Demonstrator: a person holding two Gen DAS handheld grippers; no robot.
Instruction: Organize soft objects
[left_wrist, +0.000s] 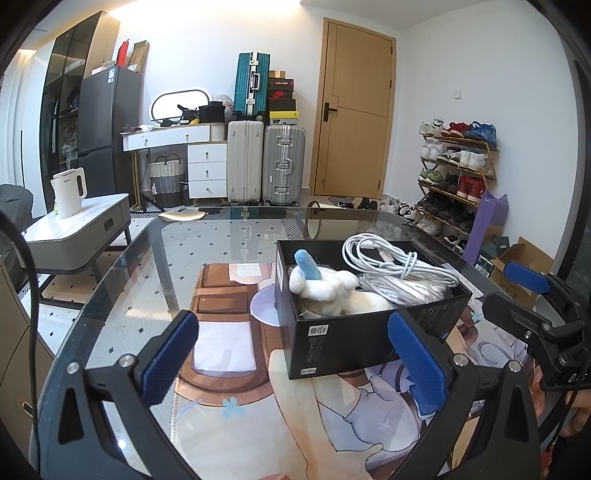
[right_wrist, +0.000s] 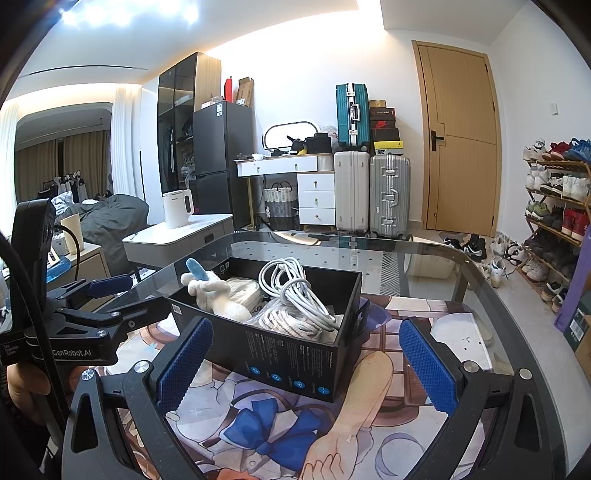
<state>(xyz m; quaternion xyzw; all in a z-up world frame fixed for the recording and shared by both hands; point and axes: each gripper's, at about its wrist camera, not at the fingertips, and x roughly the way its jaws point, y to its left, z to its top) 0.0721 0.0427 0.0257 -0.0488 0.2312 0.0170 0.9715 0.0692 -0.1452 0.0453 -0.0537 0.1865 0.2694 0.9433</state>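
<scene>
A black open box (left_wrist: 347, 338) (right_wrist: 291, 363) stands on a printed mat on the glass table. Inside lie a white plush toy with a blue ear (left_wrist: 325, 286) (right_wrist: 212, 290), a coiled white cable (left_wrist: 391, 260) (right_wrist: 291, 291) and a bundle of white rope (left_wrist: 402, 291) (right_wrist: 284, 319). My left gripper (left_wrist: 295, 365) is open and empty, just in front of the box's near left corner. My right gripper (right_wrist: 306, 363) is open and empty, its fingers either side of the box's near wall. The right gripper also shows in the left wrist view (left_wrist: 524, 291), and the left gripper in the right wrist view (right_wrist: 122, 295).
The anime-print mat (left_wrist: 236, 354) (right_wrist: 369, 398) covers the glass table (left_wrist: 207, 236) (right_wrist: 424, 258). A low side table with a white kettle (left_wrist: 68, 192) (right_wrist: 177, 208) stands to the left. Suitcases (left_wrist: 266, 166), a shoe rack (left_wrist: 458, 177) and a door are behind.
</scene>
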